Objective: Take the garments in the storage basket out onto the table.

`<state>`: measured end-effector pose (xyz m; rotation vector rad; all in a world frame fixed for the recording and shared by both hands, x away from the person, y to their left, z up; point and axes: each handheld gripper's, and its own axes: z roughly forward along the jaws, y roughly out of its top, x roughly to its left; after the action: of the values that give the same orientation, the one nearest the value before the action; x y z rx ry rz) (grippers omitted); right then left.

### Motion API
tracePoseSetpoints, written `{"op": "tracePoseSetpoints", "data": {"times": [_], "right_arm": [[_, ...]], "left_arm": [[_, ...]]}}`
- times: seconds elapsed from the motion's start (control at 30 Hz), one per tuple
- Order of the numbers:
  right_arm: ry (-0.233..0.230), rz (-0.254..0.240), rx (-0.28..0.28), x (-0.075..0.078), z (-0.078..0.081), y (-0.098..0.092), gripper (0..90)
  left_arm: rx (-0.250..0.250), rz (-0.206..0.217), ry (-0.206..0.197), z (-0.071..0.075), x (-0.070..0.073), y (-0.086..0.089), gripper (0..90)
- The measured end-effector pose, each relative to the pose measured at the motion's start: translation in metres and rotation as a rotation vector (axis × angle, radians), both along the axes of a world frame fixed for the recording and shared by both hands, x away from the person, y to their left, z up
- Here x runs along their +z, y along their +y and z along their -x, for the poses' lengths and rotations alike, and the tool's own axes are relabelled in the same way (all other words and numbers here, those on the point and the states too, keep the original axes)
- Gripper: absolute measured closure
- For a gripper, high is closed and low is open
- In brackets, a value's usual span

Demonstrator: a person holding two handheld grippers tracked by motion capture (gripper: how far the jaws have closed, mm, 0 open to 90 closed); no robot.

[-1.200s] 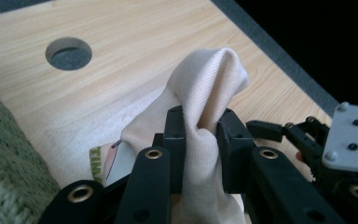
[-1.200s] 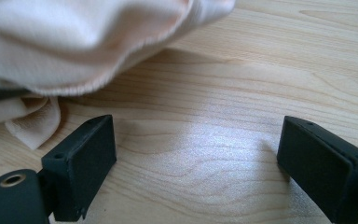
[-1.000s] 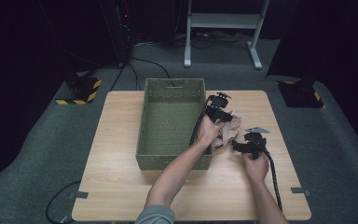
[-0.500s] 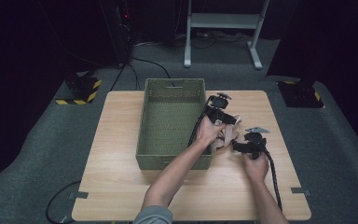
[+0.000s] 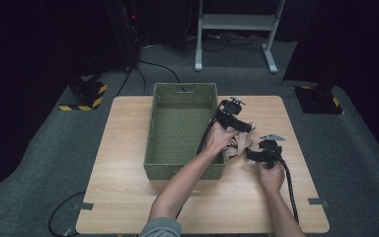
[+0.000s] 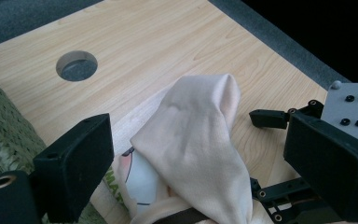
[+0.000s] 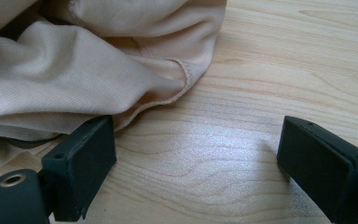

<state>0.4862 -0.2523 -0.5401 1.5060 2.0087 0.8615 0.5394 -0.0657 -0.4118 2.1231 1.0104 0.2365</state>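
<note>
Left gripper (image 6: 196, 158): jaws just opened since the earlier frame, now spread, beige garment (image 6: 200, 140) lying loose between them. Right gripper (image 7: 196, 172): jaws spread over bare table (image 7: 270, 84), garment's hem beside its left jaw.

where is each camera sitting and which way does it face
High view: above the person's side, looking forward and down on the table; both forearms enter from below.
Left gripper view: rides the left hand-held gripper, jaws wide, just opened, around the beige cloth.
Right gripper view: rides the right hand-held gripper, open jaws at the cloth's edge.
All share the cloth.
</note>
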Motion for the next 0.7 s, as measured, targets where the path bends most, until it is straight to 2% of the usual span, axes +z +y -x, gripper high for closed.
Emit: {"op": "tracePoseSetpoints", "data": {"times": [0.23, 0.37, 0.7], "right_arm": [[0.0, 0.0, 0.001, 0.0, 0.0, 0.0, 11.1], [0.0, 0.0, 0.0, 0.0, 0.0, 0.0, 11.1], [0.001, -0.001, -0.001, 0.0, 0.0, 0.0, 11.1]], "left_arm": [[0.01, 0.022, -0.011, -0.001, 0.004, 0.009, 9.2], [0.016, 0.047, -0.052, 0.005, 0.006, 0.015, 11.7], [0.02, 0.063, -0.065, 0.008, 0.01, 0.024, 11.3]]}}
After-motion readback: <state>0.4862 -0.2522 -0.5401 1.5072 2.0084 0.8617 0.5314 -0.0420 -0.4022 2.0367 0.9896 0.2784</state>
